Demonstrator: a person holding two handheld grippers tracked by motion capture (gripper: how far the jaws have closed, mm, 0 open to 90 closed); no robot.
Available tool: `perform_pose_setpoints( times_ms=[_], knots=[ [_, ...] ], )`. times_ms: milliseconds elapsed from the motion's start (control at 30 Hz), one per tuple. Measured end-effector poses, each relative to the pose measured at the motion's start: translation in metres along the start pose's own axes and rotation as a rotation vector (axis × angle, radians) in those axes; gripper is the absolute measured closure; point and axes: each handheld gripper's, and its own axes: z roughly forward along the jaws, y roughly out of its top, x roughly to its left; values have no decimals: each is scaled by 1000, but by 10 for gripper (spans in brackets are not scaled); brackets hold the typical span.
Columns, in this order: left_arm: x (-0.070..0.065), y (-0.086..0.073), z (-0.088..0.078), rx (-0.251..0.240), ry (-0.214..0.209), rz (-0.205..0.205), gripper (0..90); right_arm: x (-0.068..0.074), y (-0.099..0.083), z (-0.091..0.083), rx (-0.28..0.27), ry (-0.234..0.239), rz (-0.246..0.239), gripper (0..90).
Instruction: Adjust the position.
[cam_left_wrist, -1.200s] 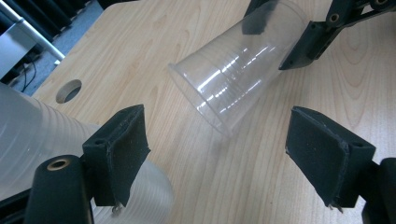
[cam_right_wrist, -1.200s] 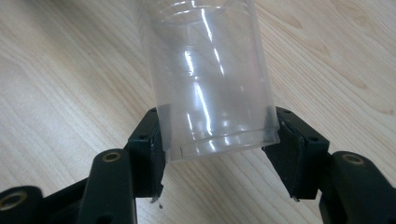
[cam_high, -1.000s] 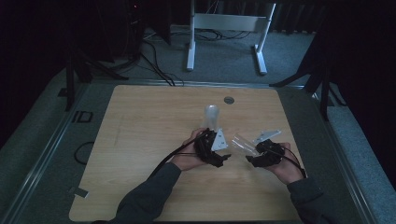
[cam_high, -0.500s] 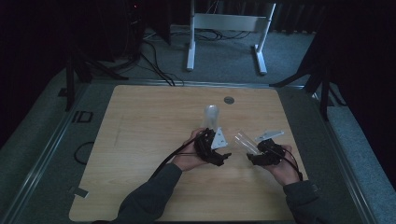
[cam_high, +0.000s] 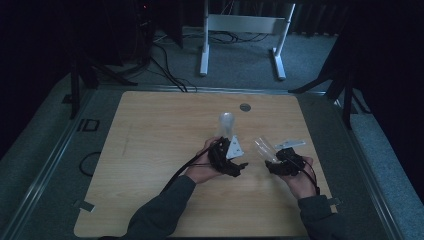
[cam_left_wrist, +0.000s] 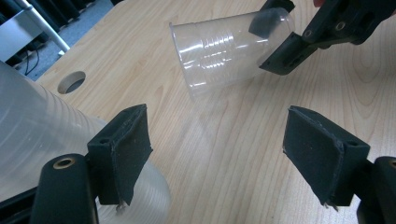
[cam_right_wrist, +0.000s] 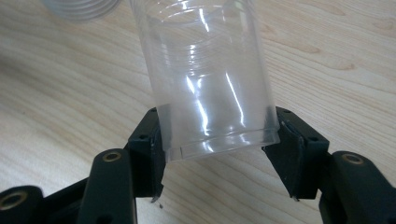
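A clear plastic cup (cam_right_wrist: 210, 79) is clamped near its base by my right gripper (cam_right_wrist: 217, 135), which is shut on it. The same cup (cam_high: 262, 146) tilts up and to the left from the right gripper (cam_high: 271, 158) over the table's right half. It also hangs in front of my left gripper (cam_left_wrist: 217, 135) as the clear cup (cam_left_wrist: 224, 51). The left gripper (cam_high: 236, 162) is open; its jaws have just been closing a little with nothing between them. A translucent ribbed cup stack (cam_high: 226, 122) stands just outside its left jaw, large in the cup stack (cam_left_wrist: 42, 126).
The wooden table (cam_high: 150, 150) has a round hole (cam_high: 245, 107) near its far edge. A white metal frame (cam_high: 245, 22) and cables lie on the floor beyond. Bare wood spreads to the left and in front of both hands.
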Motion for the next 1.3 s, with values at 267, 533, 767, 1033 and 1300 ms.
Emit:
perform_pose_setpoints(
  times_ms=[267,533,767,1033,1300],
  knots=[
    [0,1,1,2,-2,-5,228,3,-2,6,-35,-37,79,422],
    [0,2,0,-8,-6,-17,228,5,-5,6,-71,-92,137,422],
    [0,3,0,-19,-8,-32,229,8,-10,7,-117,-120,173,422],
    [0,3,0,-27,-8,-46,228,10,-13,8,-147,-161,205,422],
    [0,4,1,-25,-7,-45,228,10,-14,10,-171,-186,228,422]
  ],
)
